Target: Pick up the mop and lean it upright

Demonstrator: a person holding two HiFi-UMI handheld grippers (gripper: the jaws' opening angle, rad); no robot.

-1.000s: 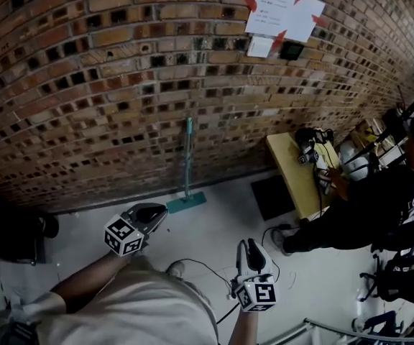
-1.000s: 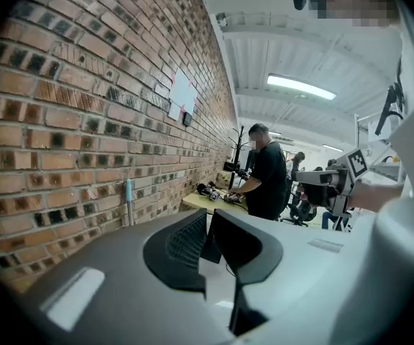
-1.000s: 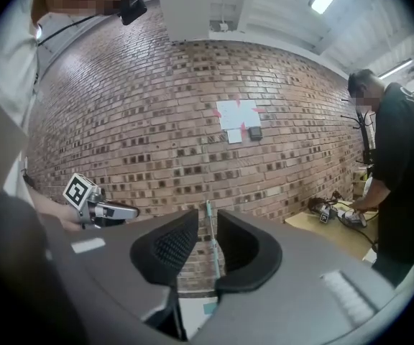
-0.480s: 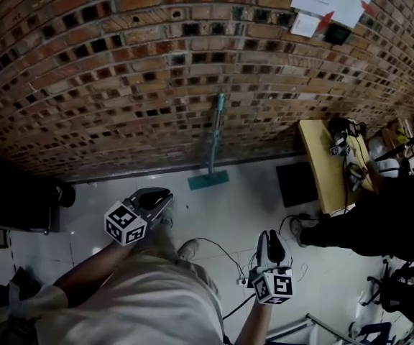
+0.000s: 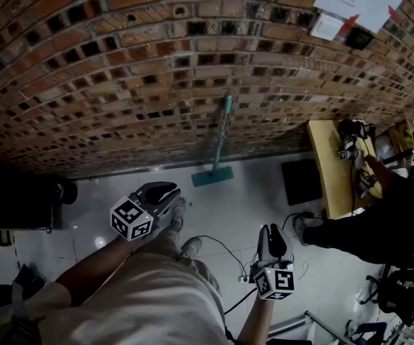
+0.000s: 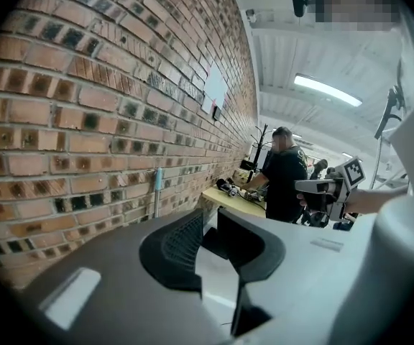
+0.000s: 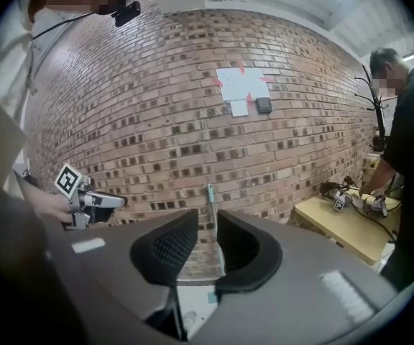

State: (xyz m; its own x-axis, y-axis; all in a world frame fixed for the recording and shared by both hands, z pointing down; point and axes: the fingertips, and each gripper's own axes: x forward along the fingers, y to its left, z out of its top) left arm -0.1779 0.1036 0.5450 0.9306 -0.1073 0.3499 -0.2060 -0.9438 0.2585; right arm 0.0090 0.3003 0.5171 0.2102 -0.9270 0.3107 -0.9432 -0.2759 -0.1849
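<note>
The teal mop (image 5: 221,131) stands upright, its handle leaning on the brick wall and its flat head (image 5: 212,178) on the white floor. My left gripper (image 5: 165,190) hangs to the left of the head and nearer me, clear of it. Its jaws have just been opening and hold nothing. My right gripper (image 5: 274,234) is lower right, farther from the mop, open and empty. The left gripper view shows its jaws (image 6: 210,225) apart, the mop (image 6: 157,192) beyond. Between the right gripper's (image 7: 207,225) jaws the mop (image 7: 210,196) shows at a distance.
A yellow table (image 5: 329,164) with gear stands against the wall at the right, a dark mat (image 5: 299,182) beside it and a seated person (image 5: 379,221) behind. A cable (image 5: 221,254) trails on the floor by my feet. A dark object (image 5: 20,207) sits at the left.
The head view has swung, so the mop sits nearer the middle. Both grippers have drawn back from the mop, which has stayed against the wall.
</note>
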